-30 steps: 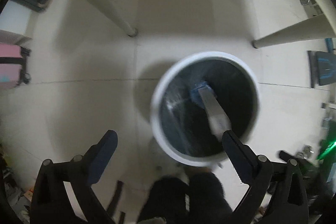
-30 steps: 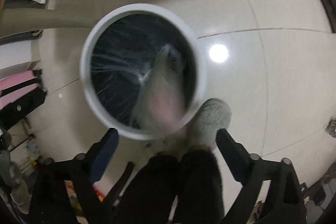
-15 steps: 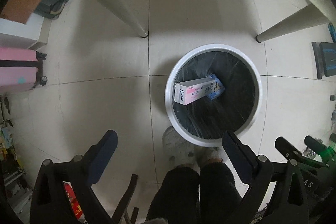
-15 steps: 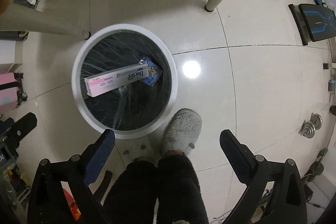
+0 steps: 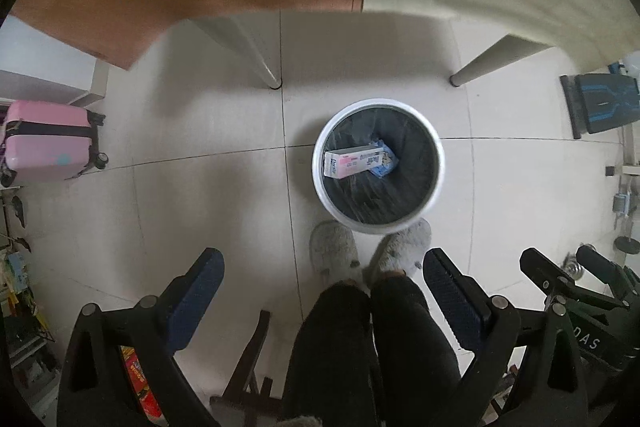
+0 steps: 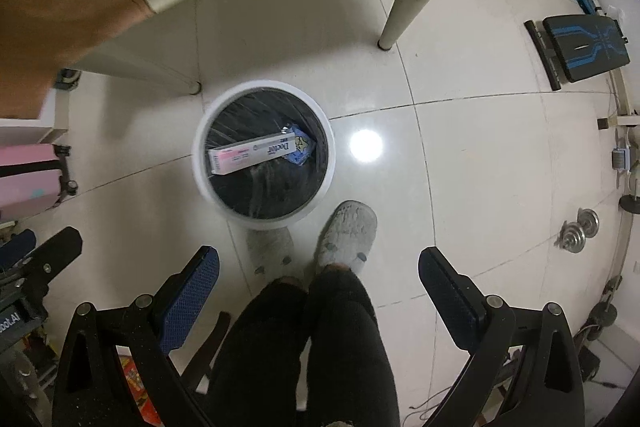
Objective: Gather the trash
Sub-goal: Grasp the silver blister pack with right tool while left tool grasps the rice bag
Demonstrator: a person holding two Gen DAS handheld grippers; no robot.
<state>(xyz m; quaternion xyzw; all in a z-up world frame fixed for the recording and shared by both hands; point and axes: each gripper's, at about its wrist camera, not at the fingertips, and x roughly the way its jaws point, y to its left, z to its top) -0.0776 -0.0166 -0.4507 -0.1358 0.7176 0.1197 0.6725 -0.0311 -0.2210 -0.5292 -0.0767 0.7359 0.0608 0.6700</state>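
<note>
I see the white trash bin (image 5: 378, 165) right of centre on the floor (image 5: 200, 187), lined with a dark bag. A pink-and-white box (image 5: 350, 163) lies across its upper left, over a blue wrapper (image 5: 385, 160). My left gripper (image 5: 323, 297) and right gripper (image 6: 319, 293) both hang above with fingers wide, holding nothing. Grey slippers (image 6: 346, 237) stand just below the bin.

Both wrist cams sit high up and look pretty much straight down at the tiled floor (image 5: 208, 179). Left view has the white trash bin (image 5: 438, 163) right of center, right view has the trash bin (image 6: 198, 163) left of center. Both share the bin, the grey slippers (image 6: 347, 237) and the bench's legs (image 5: 256, 55).
</note>
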